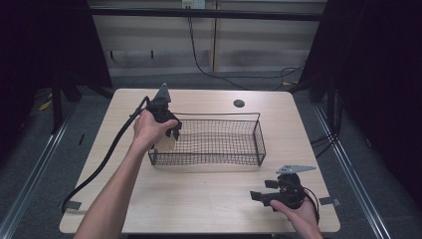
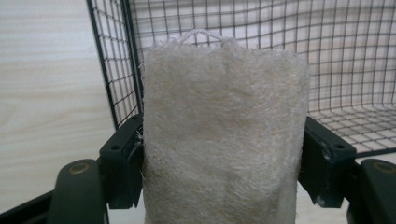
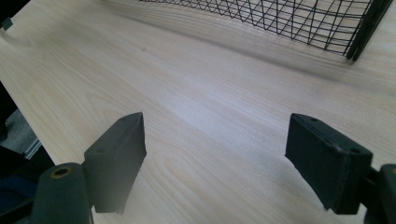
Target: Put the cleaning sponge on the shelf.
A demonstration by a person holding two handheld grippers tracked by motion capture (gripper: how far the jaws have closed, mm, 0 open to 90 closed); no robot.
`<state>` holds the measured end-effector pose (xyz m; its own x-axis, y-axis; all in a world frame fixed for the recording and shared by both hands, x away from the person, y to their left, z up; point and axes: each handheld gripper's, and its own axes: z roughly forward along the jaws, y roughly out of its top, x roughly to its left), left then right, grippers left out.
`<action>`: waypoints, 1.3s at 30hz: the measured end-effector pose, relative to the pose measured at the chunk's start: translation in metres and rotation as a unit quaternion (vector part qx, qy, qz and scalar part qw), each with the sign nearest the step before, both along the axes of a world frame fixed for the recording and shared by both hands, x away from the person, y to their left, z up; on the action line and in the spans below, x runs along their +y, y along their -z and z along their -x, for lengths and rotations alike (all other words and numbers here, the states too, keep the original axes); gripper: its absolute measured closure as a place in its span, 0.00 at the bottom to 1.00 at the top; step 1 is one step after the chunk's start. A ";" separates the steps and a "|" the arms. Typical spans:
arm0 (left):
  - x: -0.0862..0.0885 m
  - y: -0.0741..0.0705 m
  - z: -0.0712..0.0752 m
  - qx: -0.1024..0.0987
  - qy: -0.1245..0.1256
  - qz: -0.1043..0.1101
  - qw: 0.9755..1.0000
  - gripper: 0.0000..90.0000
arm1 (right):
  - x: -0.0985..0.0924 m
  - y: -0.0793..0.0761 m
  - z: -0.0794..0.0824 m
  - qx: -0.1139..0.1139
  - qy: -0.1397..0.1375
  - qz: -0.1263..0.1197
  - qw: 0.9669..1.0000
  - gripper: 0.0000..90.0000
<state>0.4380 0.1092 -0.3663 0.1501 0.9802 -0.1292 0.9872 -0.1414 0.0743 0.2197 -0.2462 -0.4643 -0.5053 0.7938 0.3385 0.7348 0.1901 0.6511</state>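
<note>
A pale, fibrous loofah pad (image 2: pixel 224 135) with a small string loop at its top stands between the jaws of my left gripper (image 2: pixel 224 161), which is shut on its two sides. In the high view the left gripper (image 1: pixel 170 135) holds the pad (image 1: pixel 165 144) at the left end of a black wire basket (image 1: pixel 219 115), just above that end's rim. The basket's mesh (image 2: pixel 350 70) fills the background behind the pad. My right gripper (image 1: pixel 257 195) rests low over the table's front right and points left. Its jaws (image 3: pixel 219 158) stand wide open over bare wood.
The light wooden table (image 1: pixel 199 199) has a round dark hole (image 1: pixel 239 103) behind the basket. The left gripper's black cable (image 1: pixel 107 157) runs across the table's left side to the front edge. A corner of the basket (image 3: pixel 299 23) shows beyond the right gripper.
</note>
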 end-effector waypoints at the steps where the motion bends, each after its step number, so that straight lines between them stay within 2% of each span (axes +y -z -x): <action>1: -0.001 0.001 0.000 -0.005 -0.004 -0.001 1.000 0.31 | 0.000 0.000 0.000 0.000 -0.001 0.000 1.000 0.22; 8: -0.007 0.011 -0.002 0.014 -0.010 -0.009 1.000 0.31 | 0.000 0.000 0.000 0.000 -0.001 0.000 1.000 0.22; 15: -0.009 0.018 -0.007 0.013 -0.021 -0.011 1.000 0.31 | 0.001 0.000 0.000 0.001 -0.003 0.000 1.000 0.22; 16: -0.010 0.020 -0.008 0.007 -0.025 -0.022 0.999 0.31 | 0.001 0.000 0.000 0.000 -0.004 0.000 1.000 0.22; 17: -0.010 0.020 -0.008 0.007 -0.025 -0.022 0.999 0.31 | 0.001 0.000 0.000 0.000 -0.004 0.000 1.000 0.22; 19: -0.011 0.025 -0.010 0.016 -0.021 -0.024 0.999 0.31 | 0.001 0.000 0.000 0.001 -0.004 -0.001 1.000 0.22; 20: -0.013 0.029 -0.009 0.012 -0.027 -0.024 0.999 0.31 | 0.001 0.000 0.000 0.001 -0.005 -0.001 1.000 0.22; 22: -0.012 0.030 -0.010 0.019 -0.018 -0.022 0.999 0.31 | 0.001 0.000 0.000 0.001 -0.006 0.000 1.000 0.22; 24: -0.014 0.034 -0.010 0.019 -0.027 -0.022 0.999 0.31 | 0.001 0.000 0.000 0.001 -0.007 0.000 1.000 0.22; 25: -0.016 0.037 -0.010 0.024 -0.020 -0.029 0.999 0.31 | 0.001 0.000 0.000 0.000 -0.007 0.000 1.000 0.22; 28: -0.017 0.041 -0.009 0.026 -0.021 -0.032 0.999 0.31 | 0.002 0.000 0.000 0.001 -0.008 0.000 1.000 0.22; 32: -0.017 0.044 -0.009 0.028 -0.018 -0.040 0.999 0.31 | 0.002 0.000 0.000 0.004 -0.008 0.000 1.000 0.22; 36: -0.010 0.050 -0.011 0.032 -0.029 -0.029 0.999 0.31 | 0.002 0.001 0.000 0.002 -0.009 0.000 1.000 0.22; 39: -0.007 0.055 -0.011 0.035 -0.029 -0.043 0.998 0.31 | 0.002 0.001 0.000 0.004 -0.006 -0.001 1.000 0.22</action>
<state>0.4492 0.1026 -0.4208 0.0856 0.9949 -0.0526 0.9963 -0.0859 -0.0042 0.2200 -0.2441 -0.4648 -0.5126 0.7870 0.3434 0.7375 0.1987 0.6455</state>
